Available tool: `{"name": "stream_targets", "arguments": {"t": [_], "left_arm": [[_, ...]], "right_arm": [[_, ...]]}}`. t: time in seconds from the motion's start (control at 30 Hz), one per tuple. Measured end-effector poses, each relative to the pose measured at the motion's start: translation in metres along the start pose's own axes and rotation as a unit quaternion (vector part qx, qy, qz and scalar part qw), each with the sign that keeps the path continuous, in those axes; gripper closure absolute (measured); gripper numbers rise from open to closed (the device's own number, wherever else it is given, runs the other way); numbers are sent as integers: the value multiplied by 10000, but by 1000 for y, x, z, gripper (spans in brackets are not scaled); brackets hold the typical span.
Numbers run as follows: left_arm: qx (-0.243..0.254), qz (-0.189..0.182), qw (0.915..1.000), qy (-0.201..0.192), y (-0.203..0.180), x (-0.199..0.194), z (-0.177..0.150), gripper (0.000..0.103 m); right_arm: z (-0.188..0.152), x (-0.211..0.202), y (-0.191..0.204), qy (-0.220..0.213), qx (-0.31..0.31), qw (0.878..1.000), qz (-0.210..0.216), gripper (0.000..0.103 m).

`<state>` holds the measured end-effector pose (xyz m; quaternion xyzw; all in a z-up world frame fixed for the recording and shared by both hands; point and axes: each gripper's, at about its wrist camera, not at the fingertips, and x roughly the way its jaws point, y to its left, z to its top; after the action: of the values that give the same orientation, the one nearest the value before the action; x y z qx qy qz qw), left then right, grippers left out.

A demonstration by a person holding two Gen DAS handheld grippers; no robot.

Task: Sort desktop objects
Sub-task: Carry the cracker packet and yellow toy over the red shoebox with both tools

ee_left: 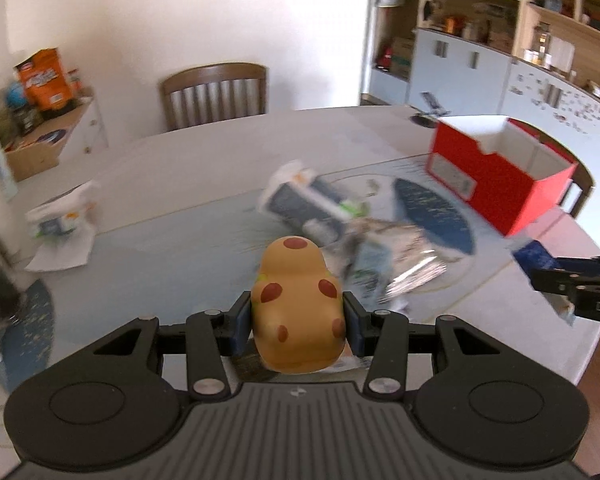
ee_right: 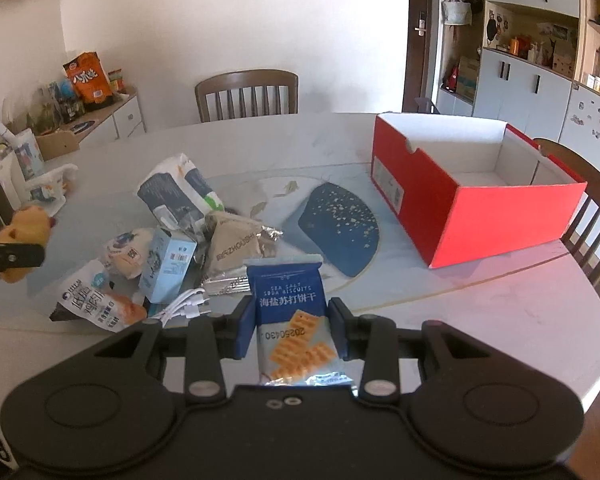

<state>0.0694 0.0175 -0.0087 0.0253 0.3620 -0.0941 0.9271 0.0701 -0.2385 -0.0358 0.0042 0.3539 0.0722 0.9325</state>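
Note:
My left gripper (ee_left: 298, 320) is shut on a tan rubber toy with brown spots (ee_left: 296, 300), held above the table. The same toy (ee_right: 24, 236) shows at the left edge of the right wrist view. A blue biscuit packet (ee_right: 290, 312) stands between the pads of my right gripper (ee_right: 292, 332), which is shut on it and lifted off the table. An open red box (ee_right: 472, 196), white inside, sits at the right; in the left wrist view the red box (ee_left: 496, 176) is far right. A pile of snack packets (ee_right: 172, 240) lies on the table at left of centre.
A round pale table (ee_right: 500, 320) carries a dark blue mat (ee_right: 340, 228) between pile and box. A white cable (ee_right: 184, 308) lies by the pile. Wooden chairs (ee_right: 246, 94) stand behind and at right. A cluttered sideboard (ee_right: 80, 116) is at far left.

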Motion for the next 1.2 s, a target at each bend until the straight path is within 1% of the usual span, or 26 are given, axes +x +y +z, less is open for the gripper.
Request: {"name": "stream_targets", "arguments": {"t": [0.1,0.27,0.53,0.83,1.03,1.2], "left_arm": [[123,-137,9998,-4,-20,2,9,58],[250,-388,9989,13,-57,14,27,58],[452,-589,9972,-12,-113,38,59,58],[568,-621,9964,-59,-167,62,92,58],[644,-619,9960,-54,-196,77,110,58],[689,-600,9958,-30,-217,89,119,58]], "right_arm": [[7,-9,-11,-17,35,10000,47,65],[19,-12,-33,7,68,9999,97,65],[41,-3,-78,17,24,9997,228,65],[70,7,-127,2,-88,9993,369,65],[82,13,-158,24,-89,9989,459,65],[90,20,-180,71,-119,9985,520,65]]}}
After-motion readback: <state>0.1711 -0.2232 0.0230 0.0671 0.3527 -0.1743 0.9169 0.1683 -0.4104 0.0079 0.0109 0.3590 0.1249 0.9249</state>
